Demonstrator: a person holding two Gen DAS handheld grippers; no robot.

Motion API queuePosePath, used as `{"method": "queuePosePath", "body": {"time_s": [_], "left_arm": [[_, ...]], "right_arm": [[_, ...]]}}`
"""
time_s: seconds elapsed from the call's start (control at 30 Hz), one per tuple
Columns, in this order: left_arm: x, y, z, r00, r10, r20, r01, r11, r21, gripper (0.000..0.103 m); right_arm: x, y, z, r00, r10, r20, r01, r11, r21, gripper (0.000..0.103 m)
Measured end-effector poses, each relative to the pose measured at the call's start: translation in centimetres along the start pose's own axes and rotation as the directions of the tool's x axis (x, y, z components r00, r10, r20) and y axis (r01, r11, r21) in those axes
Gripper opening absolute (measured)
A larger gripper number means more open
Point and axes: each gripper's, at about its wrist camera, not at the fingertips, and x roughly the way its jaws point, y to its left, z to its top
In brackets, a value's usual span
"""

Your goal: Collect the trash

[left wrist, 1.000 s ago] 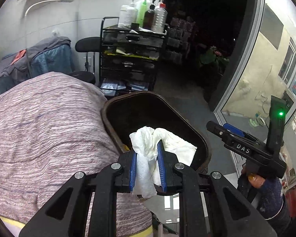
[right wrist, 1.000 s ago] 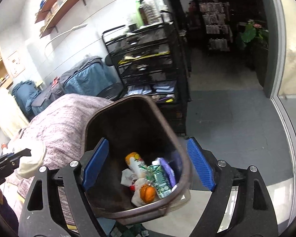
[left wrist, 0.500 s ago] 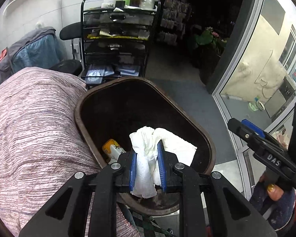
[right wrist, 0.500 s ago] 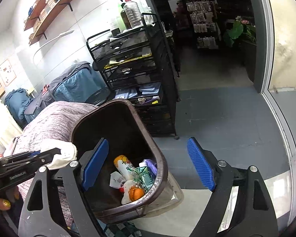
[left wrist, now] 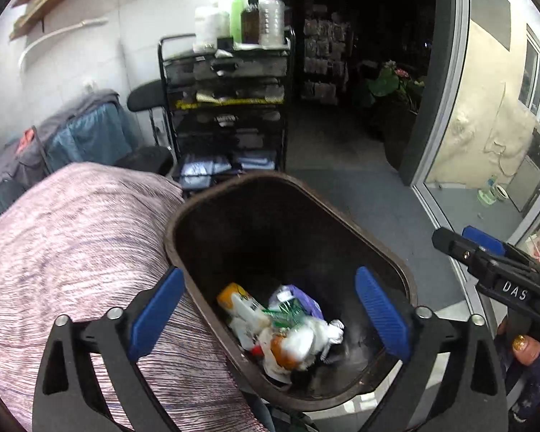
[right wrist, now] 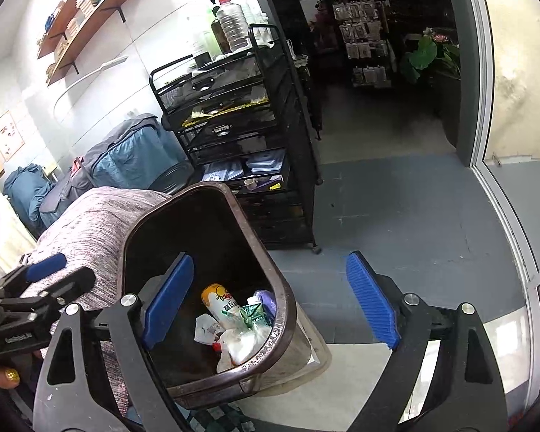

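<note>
At the bottom of the dark brown bin [left wrist: 385, 259] lies the trash [left wrist: 288, 327]: a yellow-topped bottle [right wrist: 217, 304], a green carton [right wrist: 252, 313], a purple wrapper and, on top, a crumpled white tissue [left wrist: 316, 336]. Only the left wrist view looks straight down into the bin and shows the tissue spread over the heap, along with the right gripper [left wrist: 486, 252] off to the right with a gold-nailed thumb beneath it. Only the right wrist view shows the bin's outer wall, the pale liner bag hanging below its rim and the checked mat under it, with the left gripper [right wrist: 46, 277] entering at the left edge. The left gripper [left wrist: 266, 309] has just been opening and its blue pads [left wrist: 156, 311] now stand wide apart with nothing between them; the tissue lies free in the bin below and between them. The right gripper [right wrist: 270, 306] is also spread wide and empty, its left pad over the bin's mouth, its right pad beyond the rim above the grey floor [right wrist: 414, 216]. Beside the bin sits a striped pink-grey cushion [left wrist: 72, 252], and behind stands a black wire cart [right wrist: 241, 126] carrying bottles.
</note>
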Motion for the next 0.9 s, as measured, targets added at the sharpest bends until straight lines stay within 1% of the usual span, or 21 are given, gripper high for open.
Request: {"method": "queuePosePath", "body": {"time_s": [0.27, 0.43, 0.5, 0.63, 0.7, 0.9], "left_arm": [[-2.1, 1.7, 0.6, 0.997, 0.024, 0.067, -0.02, 0.998, -0.061, 0.097], [-4.8, 2.1, 0.1, 0.991, 0.038, 0.132, -0.028, 0.997, -0.075, 0.097], [-5.6, 2.5, -0.1, 0.989, 0.035, 0.147, -0.023, 0.996, -0.087, 0.097], [-7.3, 3.4, -0.8, 0.984, 0.045, 0.174, -0.024, 0.992, -0.121, 0.097], [-8.1, 3.9, -1.2, 0.981, 0.057, 0.187, -0.031, 0.99, -0.138, 0.097], [-10.8, 5.3, -2.9, 0.965, 0.142, 0.222, -0.104, 0.98, -0.172, 0.097]], "right_arm": [[-0.1, 0.2, 0.1, 1.0, 0.002, 0.004, -0.002, 1.0, -0.005, 0.088], [-0.5, 1.1, 0.1, 1.0, 0.012, 0.019, -0.012, 0.999, -0.03, 0.088], [-0.7, 1.5, 0.1, 1.0, 0.013, 0.028, -0.012, 0.999, -0.044, 0.091], [-1.1, 2.6, 0.1, 0.999, 0.027, 0.045, -0.024, 0.997, -0.072, 0.092], [-1.4, 3.4, 0.1, 0.998, 0.034, 0.055, -0.029, 0.996, -0.087, 0.092], [-2.4, 5.9, -0.4, 0.993, 0.07, 0.093, -0.056, 0.988, -0.144, 0.096]]}}
